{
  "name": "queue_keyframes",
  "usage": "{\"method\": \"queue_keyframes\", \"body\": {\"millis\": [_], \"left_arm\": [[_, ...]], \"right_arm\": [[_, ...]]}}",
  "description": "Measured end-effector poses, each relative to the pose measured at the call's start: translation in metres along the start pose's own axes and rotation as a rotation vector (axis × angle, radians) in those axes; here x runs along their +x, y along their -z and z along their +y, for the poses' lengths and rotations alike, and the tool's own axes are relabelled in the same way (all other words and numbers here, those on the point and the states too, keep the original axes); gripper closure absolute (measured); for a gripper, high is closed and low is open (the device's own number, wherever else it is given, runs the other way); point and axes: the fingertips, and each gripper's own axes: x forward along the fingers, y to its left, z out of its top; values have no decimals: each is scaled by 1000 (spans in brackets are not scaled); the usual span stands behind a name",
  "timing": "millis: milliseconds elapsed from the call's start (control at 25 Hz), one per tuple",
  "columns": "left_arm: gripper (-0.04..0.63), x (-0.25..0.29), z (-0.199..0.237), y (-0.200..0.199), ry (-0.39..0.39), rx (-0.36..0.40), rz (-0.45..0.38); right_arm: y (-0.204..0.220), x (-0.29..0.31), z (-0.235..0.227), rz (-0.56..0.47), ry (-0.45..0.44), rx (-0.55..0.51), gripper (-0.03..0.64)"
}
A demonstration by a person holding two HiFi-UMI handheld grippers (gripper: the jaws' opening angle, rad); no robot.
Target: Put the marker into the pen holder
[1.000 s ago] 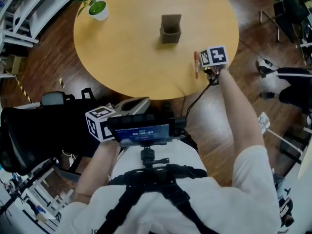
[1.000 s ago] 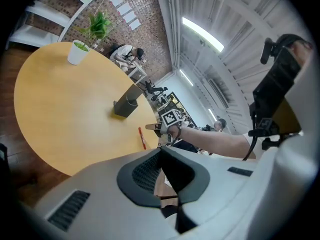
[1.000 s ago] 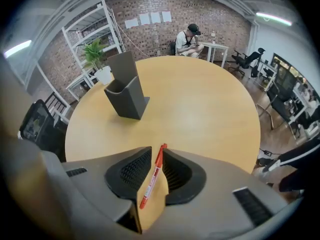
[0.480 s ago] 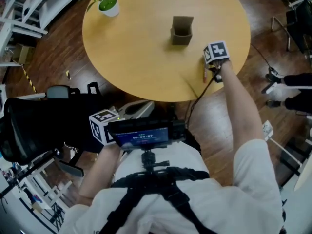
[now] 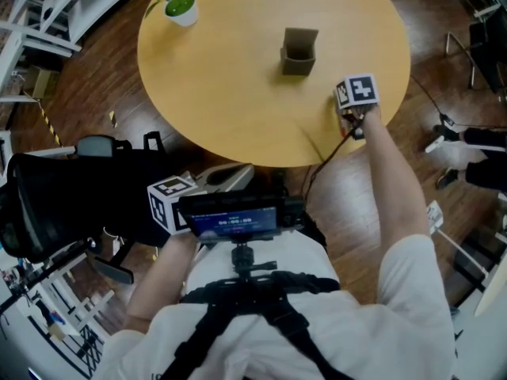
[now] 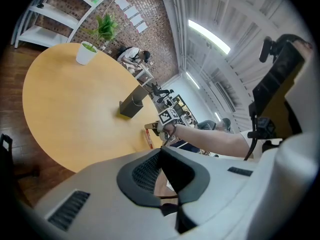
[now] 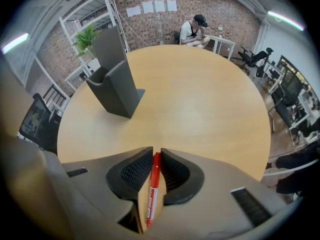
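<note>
In the head view I have the right gripper (image 5: 352,103) at the near-right edge of the table (image 5: 222,85), with the pen holder (image 5: 299,52) well apart from it. The left gripper (image 5: 212,177) is low, off the table.

In the left gripper view, its fingers (image 6: 150,171) are together with nothing between them.

In the right gripper view, the fingers (image 7: 135,171) are clamped on the red marker (image 7: 153,186), which runs lengthwise between them. The pen holder (image 7: 112,81) stands ahead to the left and seems empty, though I can barely see inside.

Red marker (image 7: 154,186) clamped between the right gripper's (image 7: 156,156) jaws, by the table's (image 5: 222,93) near-right edge; dark grey pen holder (image 5: 299,51) upright mid-table.
</note>
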Motion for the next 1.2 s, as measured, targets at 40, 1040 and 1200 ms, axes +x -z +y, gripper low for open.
{"method": "queue_keyframes", "body": {"millis": [40,1040,1200], "left_arm": [[603,0,-1,-1,4,0,2],[603,1,-15,-27,43,41,-35],[603,0,-15,-28,34,37,-48]], "right_arm": [[-4,-8,3,-37,-10,5,557],[-142,-201,75,-670,-18,-153,565],[-166,-191,82,-689,-15,-134,565]]}}
